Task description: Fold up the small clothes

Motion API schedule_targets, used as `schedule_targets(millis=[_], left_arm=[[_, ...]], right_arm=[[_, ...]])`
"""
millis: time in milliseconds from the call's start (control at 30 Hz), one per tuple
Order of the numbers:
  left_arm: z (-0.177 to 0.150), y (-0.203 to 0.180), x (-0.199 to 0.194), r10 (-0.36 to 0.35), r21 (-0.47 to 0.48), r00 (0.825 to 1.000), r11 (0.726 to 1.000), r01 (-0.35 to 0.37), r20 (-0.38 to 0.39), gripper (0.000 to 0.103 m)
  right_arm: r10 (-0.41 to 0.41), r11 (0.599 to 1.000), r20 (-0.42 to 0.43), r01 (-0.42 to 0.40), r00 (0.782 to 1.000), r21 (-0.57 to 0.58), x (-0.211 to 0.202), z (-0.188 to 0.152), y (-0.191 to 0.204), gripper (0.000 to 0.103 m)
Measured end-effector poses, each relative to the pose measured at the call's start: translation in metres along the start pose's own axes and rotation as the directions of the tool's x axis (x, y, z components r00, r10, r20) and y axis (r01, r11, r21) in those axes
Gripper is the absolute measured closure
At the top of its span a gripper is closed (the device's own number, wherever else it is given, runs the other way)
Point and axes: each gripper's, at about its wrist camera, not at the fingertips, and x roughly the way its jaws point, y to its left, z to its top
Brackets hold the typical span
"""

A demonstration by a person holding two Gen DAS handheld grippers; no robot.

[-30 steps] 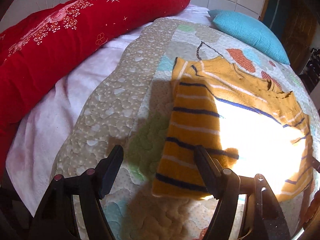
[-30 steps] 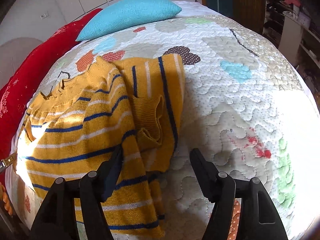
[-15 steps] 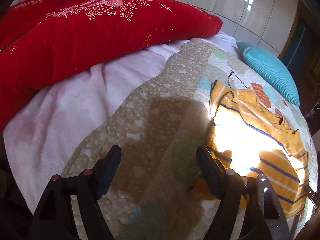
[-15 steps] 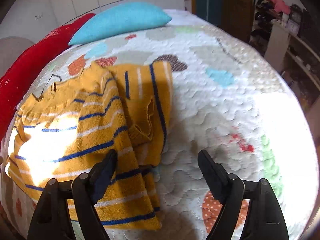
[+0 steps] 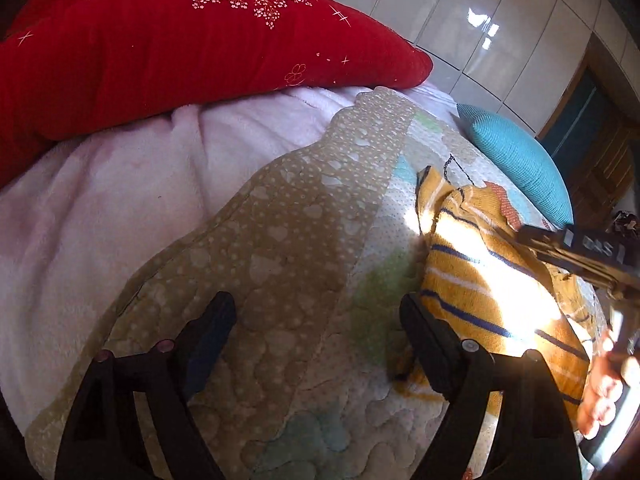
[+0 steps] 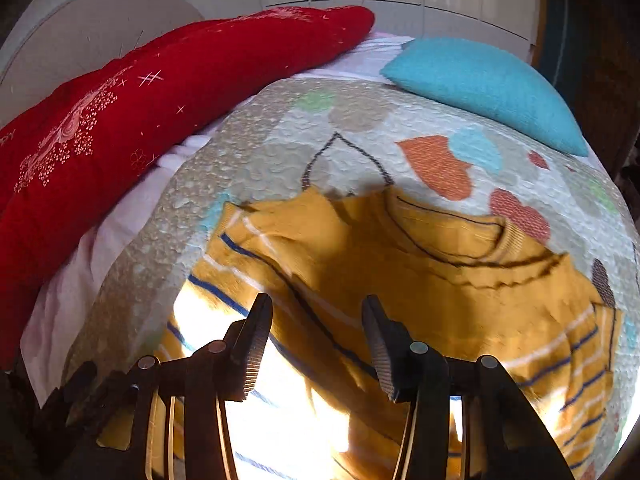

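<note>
Yellow knit sweater with navy and white stripes (image 6: 400, 280) is spread out on the quilted bedspread with the coloured hearts (image 6: 280, 136), and it sits right under and ahead of your right claw (image 6: 316, 344). That claw's jaws are closing, about halfway in, but they hang just above the knit with nothing pinched between them. The fabric below the fingers is blown out by a sun patch, so detail there is hard to read. Beyond the fingertips you've got the sweater's neckline, then the bare quilt, and further out to the right a turquoise textured cushion (image 6: 484, 88). Off to the left a big red velvet pillow with pink floral embroidery (image 6: 160, 100) lies on a pale pink fleece blanket (image 6: 80, 264).

Your left claw (image 5: 316, 320) has its jaws spread wide and opening further, empty, over the beige heart-print border of the quilt (image 5: 280, 248). The sweater (image 5: 480, 280) is just beside its right finger, its edge right at that finger, though I can't tell if they touch. Past that, at the right edge, the body of your other claw reaches in over the sweater, with your hand (image 5: 604, 392) on it. Ahead and to the left is the pink blanket (image 5: 100, 220), then the red pillow (image 5: 180, 48), and the turquoise cushion (image 5: 516, 160) is up to the right.
</note>
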Motion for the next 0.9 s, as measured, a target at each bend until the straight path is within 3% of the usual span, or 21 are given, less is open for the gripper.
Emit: schedule_targets(millis=[167, 333, 433, 600, 767, 900], left_arm=[[0.005, 0.012, -0.002, -0.06, -0.044, 0.998, 0.997, 0.059, -0.014, 0.019], [0.011, 0.026, -0.009, -0.071, -0.075, 0.997, 0.995, 0.072, 0.009, 0.019], [0.015, 0.037, -0.011, -0.064, -0.106, 0.998, 0.992, 0.065, 0.018, 0.019], [0.021, 0.055, -0.016, -0.053, -0.156, 0.998, 0.986, 0.057, 0.032, 0.019], [0.021, 0.067, -0.016, -0.054, -0.195, 0.998, 0.979, 0.057, 0.02, 0.019], [0.019, 0.072, -0.018, -0.009, -0.196, 1.0, 0.98, 0.013, 0.026, 0.019]], right_arm=[[-0.046, 0.998, -0.113, 0.04, 0.993, -0.055, 0.072, 0.043, 0.037, 0.052], [-0.109, 0.992, -0.149, 0.098, 0.983, -0.084, 0.101, 0.057, 0.047, 0.044], [-0.104, 0.993, -0.127, 0.096, 0.986, -0.069, 0.087, 0.061, 0.045, 0.044], [-0.001, 0.997, -0.058, -0.003, 0.998, -0.077, 0.024, 0.043, 0.05, 0.043], [0.066, 0.963, -0.075, -0.083, 0.995, -0.257, -0.034, -0.017, 0.074, 0.033], [0.026, 0.901, -0.06, -0.05, 0.998, -0.431, -0.051, -0.074, 0.094, 0.033]])
